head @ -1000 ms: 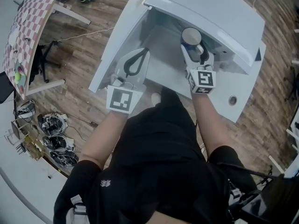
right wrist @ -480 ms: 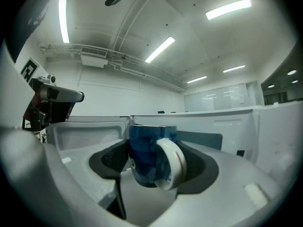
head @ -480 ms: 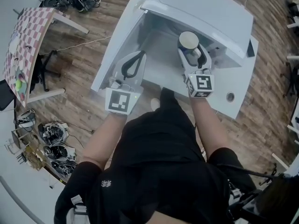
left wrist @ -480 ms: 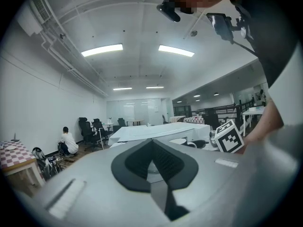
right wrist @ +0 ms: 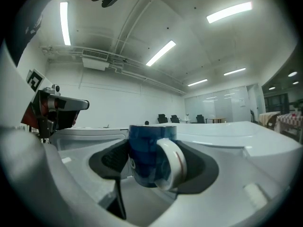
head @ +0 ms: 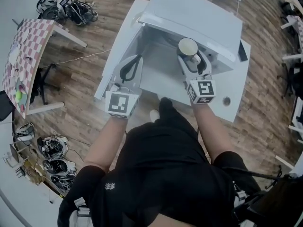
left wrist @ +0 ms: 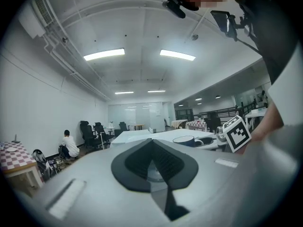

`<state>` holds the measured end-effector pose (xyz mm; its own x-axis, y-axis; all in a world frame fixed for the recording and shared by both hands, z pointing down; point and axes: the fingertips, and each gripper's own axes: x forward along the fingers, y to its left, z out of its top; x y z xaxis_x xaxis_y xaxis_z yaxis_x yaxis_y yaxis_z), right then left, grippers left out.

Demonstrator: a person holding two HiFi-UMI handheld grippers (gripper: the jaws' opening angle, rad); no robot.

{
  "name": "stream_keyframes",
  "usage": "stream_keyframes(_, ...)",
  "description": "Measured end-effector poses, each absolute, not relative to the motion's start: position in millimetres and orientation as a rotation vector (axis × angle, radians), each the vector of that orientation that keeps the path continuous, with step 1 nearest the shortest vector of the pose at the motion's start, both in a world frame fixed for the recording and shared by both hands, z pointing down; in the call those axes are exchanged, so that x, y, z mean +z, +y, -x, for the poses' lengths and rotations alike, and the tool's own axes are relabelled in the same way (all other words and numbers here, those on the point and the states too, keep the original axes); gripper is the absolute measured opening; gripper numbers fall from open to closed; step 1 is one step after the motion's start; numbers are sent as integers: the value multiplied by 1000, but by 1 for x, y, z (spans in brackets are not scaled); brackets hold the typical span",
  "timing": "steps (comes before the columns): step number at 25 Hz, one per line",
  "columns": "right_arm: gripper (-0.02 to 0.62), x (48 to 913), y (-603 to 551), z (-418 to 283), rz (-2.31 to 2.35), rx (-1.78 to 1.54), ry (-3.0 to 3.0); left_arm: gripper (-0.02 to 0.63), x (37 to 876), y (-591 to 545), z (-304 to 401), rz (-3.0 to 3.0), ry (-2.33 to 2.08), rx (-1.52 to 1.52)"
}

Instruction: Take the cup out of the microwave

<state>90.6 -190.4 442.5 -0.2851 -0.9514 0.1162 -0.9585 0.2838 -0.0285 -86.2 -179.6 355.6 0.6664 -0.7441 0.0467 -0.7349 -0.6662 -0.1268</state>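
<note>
Wood floor, white microwave, door open | gripped cup upright in right claw at open front, handle turned back toward wrist | had left claw pinched shut, empty, left of cup | judged exit straight back toward body

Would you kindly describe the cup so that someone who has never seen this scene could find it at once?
Find the white microwave standing open on the white table on the wooden floor. At its open front the right gripper grips the cup: a dark blue mug with a white handle and pale inside, the only blue thing among white surfaces.
</note>
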Motion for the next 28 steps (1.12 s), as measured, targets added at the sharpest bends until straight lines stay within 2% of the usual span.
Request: stream_keyframes(28, 316, 328, -205, -127, -1828, -35, -2530, 6, 263, -209, 69, 2649, 1238, 14)
